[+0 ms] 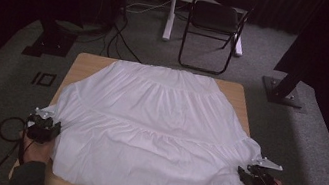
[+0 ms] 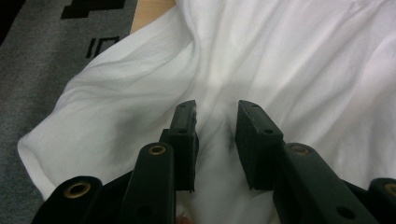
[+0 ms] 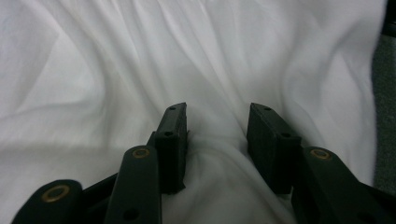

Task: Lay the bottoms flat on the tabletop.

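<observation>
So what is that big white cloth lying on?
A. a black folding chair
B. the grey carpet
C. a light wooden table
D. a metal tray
C: the white cloth is spread over the light wooden table, whose bare far corners show beyond it.

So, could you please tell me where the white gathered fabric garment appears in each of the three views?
High view: the white gathered fabric garment is spread over most of the wooden table, centre frame.
Left gripper view: it covers everything but the upper left corner, under the left tool.
Right gripper view: it covers nearly everything, under the right tool.
Shared landmark: the grey carpet, beside the garment's edge.
</observation>
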### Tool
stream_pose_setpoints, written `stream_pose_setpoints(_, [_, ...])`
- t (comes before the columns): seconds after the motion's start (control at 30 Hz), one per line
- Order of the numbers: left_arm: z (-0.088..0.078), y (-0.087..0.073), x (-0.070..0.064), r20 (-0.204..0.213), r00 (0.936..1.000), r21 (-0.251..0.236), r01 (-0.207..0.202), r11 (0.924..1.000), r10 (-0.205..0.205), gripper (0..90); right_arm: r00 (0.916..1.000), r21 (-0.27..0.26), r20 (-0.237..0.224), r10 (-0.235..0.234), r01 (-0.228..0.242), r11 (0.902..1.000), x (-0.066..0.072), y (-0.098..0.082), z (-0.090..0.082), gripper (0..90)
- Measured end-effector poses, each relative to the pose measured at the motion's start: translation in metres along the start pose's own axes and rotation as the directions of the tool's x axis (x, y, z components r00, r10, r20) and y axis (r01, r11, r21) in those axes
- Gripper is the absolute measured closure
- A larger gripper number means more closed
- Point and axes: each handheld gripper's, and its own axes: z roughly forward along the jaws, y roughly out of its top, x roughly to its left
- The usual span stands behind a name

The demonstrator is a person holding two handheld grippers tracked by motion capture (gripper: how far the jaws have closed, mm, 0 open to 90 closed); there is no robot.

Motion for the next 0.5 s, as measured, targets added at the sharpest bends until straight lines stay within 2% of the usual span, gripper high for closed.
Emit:
stream_pose_setpoints(0.2, [-0.005, -0.005, -0.002, -0.003, 0.9999, -0.001, -0.012, 0.9999, 0.012, 68.7, 0.9996, 0.012, 0.016, 0.024, -0.024, 0.9996, -0.007, -0.015, -0.016, 57.7])
stream_pose_setpoints(0.33, [-0.011, -0.006, -0.002, -0.006, 1.0, 0.013, -0.005, 0.9999, 0.005, 66.8, 0.9991, 0.018, 0.019, 0.037, -0.037, 0.9991, -0.013, -0.023, -0.025, 61.3])
stream_pose_setpoints(0.43, [-0.023, -0.009, -0.004, 0.029, 0.9996, -0.026, 0.004, 0.9997, -0.003, 63.5, 0.9988, -0.007, 0.027, 0.042, -0.042, 0.9991, -0.015, -0.022, -0.032, 65.3])
stream_pose_setpoints(0.5, [-0.032, -0.011, -0.006, 0.056, 0.9984, -0.055, -0.002, 0.9985, 0.005, 61.2, 0.9984, -0.046, 0.026, 0.05, -0.049, 0.9978, -0.016, -0.02, -0.035, 66.3])
